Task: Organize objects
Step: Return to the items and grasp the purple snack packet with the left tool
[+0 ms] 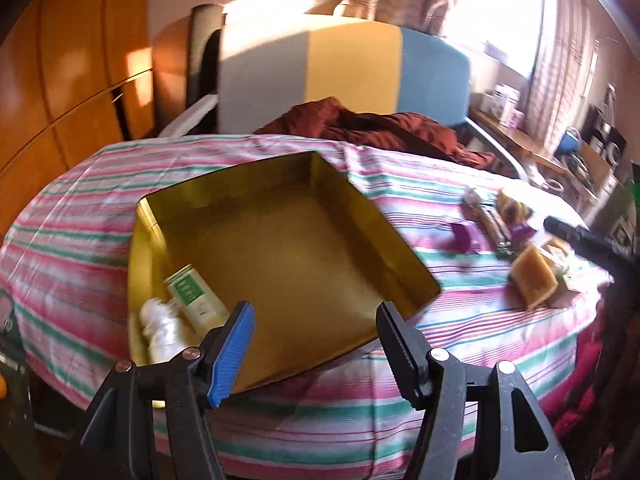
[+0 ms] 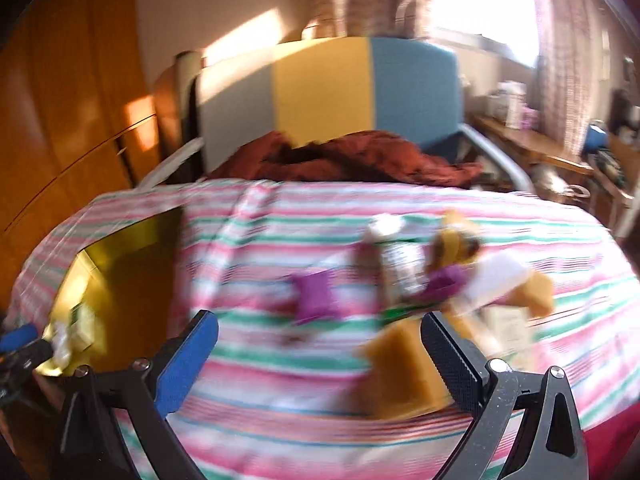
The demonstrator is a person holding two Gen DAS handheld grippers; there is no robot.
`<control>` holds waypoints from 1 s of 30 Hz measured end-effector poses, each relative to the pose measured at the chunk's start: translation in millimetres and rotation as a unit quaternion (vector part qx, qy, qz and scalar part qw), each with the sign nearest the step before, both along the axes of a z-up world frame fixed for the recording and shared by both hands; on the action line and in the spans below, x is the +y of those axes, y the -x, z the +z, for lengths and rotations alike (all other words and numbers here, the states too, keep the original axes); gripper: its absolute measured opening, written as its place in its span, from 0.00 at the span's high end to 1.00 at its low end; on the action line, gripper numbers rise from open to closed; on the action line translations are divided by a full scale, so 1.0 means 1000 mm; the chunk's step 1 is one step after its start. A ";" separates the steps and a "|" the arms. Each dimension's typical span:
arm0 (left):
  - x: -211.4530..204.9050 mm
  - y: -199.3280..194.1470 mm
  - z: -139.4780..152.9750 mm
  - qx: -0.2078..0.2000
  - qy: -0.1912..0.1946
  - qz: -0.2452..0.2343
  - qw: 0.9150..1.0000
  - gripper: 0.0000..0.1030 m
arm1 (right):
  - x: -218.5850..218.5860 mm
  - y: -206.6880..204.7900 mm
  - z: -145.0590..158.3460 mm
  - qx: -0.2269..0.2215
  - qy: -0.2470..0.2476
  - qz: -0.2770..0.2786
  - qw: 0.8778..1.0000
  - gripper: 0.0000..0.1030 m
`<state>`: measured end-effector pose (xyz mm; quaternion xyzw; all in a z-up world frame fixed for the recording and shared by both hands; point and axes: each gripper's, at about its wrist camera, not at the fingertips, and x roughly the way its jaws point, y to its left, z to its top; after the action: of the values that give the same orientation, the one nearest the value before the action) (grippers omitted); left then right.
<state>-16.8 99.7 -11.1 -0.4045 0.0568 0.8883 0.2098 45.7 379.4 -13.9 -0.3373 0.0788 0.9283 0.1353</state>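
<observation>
Bed point(image 1: 100, 216) covered in pink, green and white striped sheet; rust-red blanket point(image 1: 372, 128) bunched at the far end below a grey, yellow and blue headboard point(image 1: 344, 72).

Gold tin box point(image 1: 296, 240), open-topped, resting on the sheet at centre-left. Inside, in the near left corner: green-and-cream carton point(image 1: 194, 294) lying flat, white bundle point(image 1: 162, 330) just beside it on the near side. Rest of box floor bare.

Left tool point(image 1: 316, 344): jaws wide, nothing between them, hanging over the near edge of the box. Blue pad on the left finger, black ribbed pad on the right.

Loose items clustered on the sheet to the right of the box, well apart from it: purple packet point(image 1: 466, 236), tan sponge-like block point(image 1: 534, 282), a long narrow item point(image 1: 496, 226) between them, small white-capped thing point(image 1: 474, 196) at the far side. Further pieces in the pile too blurred to identify.

Right tool point(image 2: 320, 356): jaws wide, empty, over the sheet near the pile. Tan block just left of its right finger; contact not determinable because of motion blur. Purple packet farther off, between the fingers in view. Box at the far left in this view, left tool tip showing at the left edge.

Wooden wardrobe point(image 1: 68, 92) at left; window with curtains at far right.
</observation>
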 end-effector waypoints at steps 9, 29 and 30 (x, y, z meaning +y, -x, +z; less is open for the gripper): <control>0.075 0.004 0.011 -0.009 0.000 -0.093 0.996 0.38 | 0.127 -0.026 0.007 0.023 -0.005 -0.160 0.987 0.01; 0.240 0.065 -0.049 -0.130 0.038 -0.129 0.982 0.38 | 0.174 -0.053 -0.006 0.052 0.152 -0.211 0.964 0.00; 0.245 0.070 -0.054 -0.138 0.035 -0.125 0.982 0.38 | 0.175 -0.054 -0.005 0.056 0.156 -0.209 0.964 0.00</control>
<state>-86.8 344.8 -64.7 -0.5200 0.1081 0.7883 0.3105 99.6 554.2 -18.7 -0.2772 0.2989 0.8730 0.2677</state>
